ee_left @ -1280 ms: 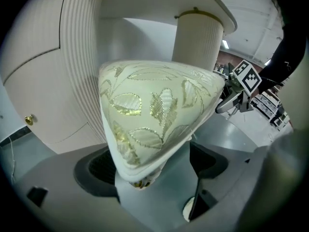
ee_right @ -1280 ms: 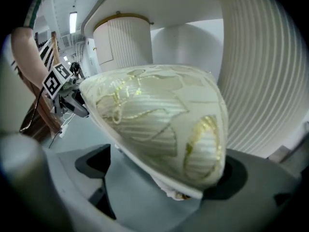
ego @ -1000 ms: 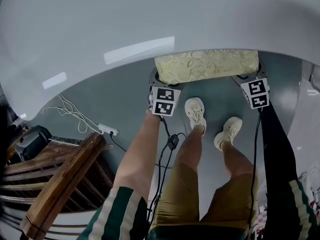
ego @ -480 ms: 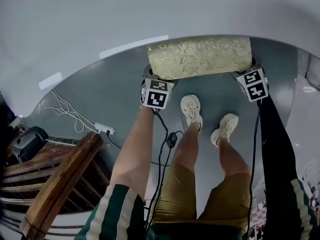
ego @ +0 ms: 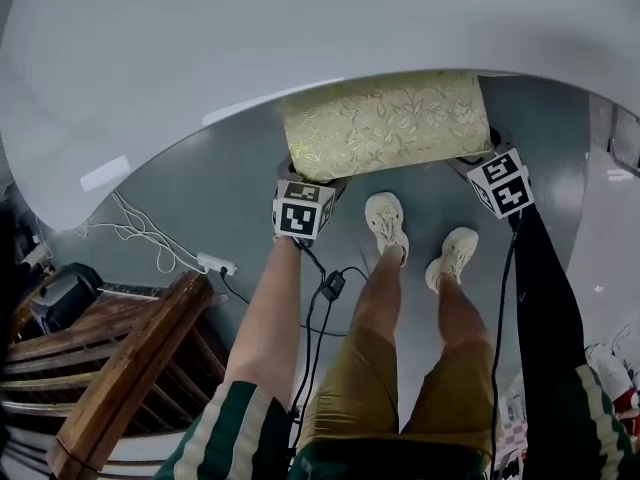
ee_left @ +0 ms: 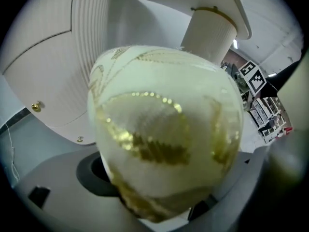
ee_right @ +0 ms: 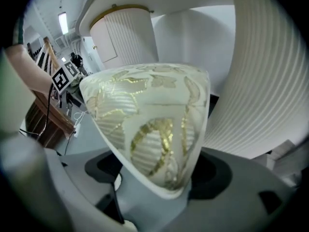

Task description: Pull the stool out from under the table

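Observation:
The stool (ego: 385,123) has a cream cushion with gold leaf embroidery, and most of its top shows in front of the white table's edge (ego: 150,78) in the head view. My left gripper (ego: 308,175) is shut on the cushion's left end and my right gripper (ego: 478,158) on its right end. In the left gripper view the cushion (ee_left: 164,144) fills the frame and hides the fingertips of the left gripper (ee_left: 164,199). The right gripper view shows the cushion corner (ee_right: 154,129) clamped in the right gripper (ee_right: 164,187).
Ribbed white table pedestals stand close behind the stool (ee_left: 87,47) (ee_right: 263,81), and a round column (ee_right: 123,37) stands farther back. The person's two shoes (ego: 387,223) are on the grey floor just before the stool. A power strip with cables (ego: 215,263) and wooden furniture (ego: 120,368) lie at the left.
The stool has slid out from under the table toward the person, so more of its cushion shows. Both grippers moved back with it and kept their hold.

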